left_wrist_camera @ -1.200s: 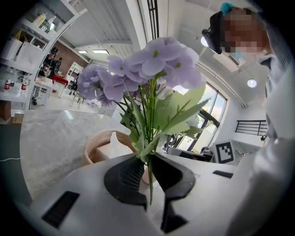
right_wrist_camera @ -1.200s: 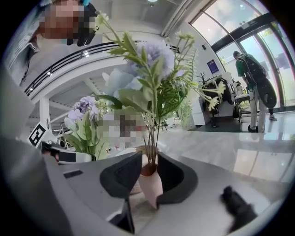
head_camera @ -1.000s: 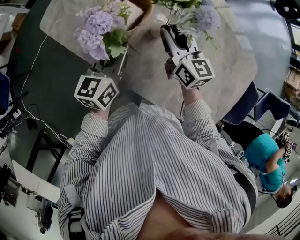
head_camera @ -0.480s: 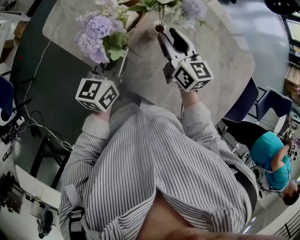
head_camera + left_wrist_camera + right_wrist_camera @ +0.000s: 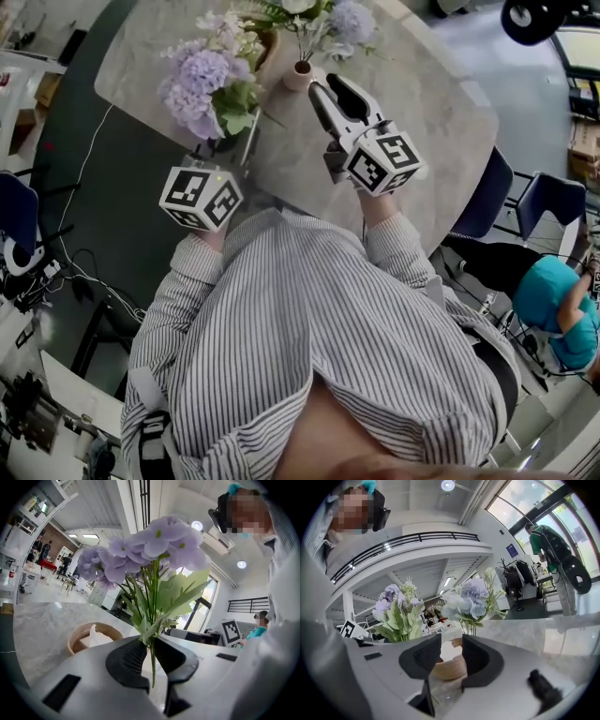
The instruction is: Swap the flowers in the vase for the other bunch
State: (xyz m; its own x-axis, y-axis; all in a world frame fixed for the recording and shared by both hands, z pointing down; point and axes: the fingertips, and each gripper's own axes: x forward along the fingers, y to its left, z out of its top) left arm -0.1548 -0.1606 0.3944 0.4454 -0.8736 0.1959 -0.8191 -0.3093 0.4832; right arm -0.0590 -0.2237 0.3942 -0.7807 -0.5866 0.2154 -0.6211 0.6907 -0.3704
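Purple leafy bunch [image 5: 206, 80] pinched in left tongs [image 5: 151, 656]; right tongs [image 5: 328, 90] just opened, empty, by small tan vase [image 5: 298, 75]; swap seems done.

Grey-and-white striped long-sleeved shirt [image 5: 309, 328], perhaps a dark waist strap [image 5: 150, 452]

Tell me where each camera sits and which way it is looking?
Head view: on the person's head, looking steeply down at the table; their striped shirt shows.
Left gripper view: on the left gripper, looking along its jaws, shut on the purple bunch.
Right gripper view: on the right gripper, looking along its empty jaws, which just closed a little, at the other bunch.
Shared: both gripper views show the woven basket; all three show the purple bunch.
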